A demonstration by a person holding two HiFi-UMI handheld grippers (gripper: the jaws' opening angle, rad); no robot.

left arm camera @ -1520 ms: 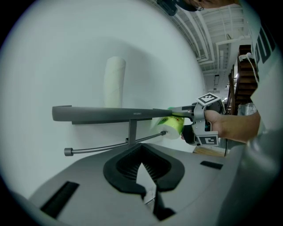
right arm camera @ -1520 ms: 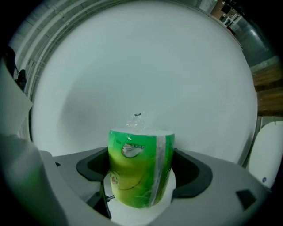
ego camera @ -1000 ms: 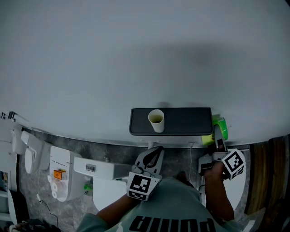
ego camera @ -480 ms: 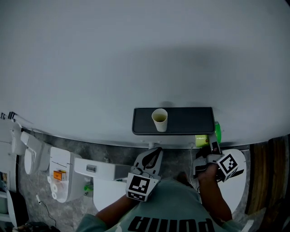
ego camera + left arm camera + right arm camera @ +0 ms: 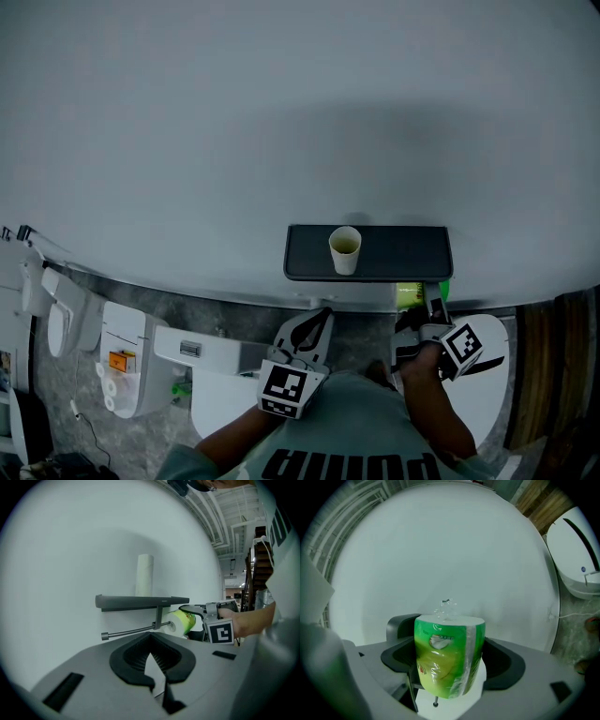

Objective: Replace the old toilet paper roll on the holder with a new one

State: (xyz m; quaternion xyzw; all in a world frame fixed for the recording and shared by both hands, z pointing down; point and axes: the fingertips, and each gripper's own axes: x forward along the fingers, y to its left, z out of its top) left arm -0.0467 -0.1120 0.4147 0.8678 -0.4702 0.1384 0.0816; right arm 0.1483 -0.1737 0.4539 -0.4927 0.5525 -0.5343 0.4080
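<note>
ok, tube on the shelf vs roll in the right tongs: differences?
The tube is thin and bare; the roll is fat, in green wrap. The tube stands upright, free on the shelf; the roll lies sideways, clamped in the right tongs. Both are cylinders with a hollow core.

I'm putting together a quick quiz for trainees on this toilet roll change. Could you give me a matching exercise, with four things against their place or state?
Things:
1. cardboard tube
2. wrapped roll
3. holder bar
4. left gripper

Place or state:
A. bare, under the shelf
B. standing upright on top of the shelf
C. holding nothing
D. clamped in the right gripper

Pairs: 1-B, 2-D, 3-A, 4-C
</note>
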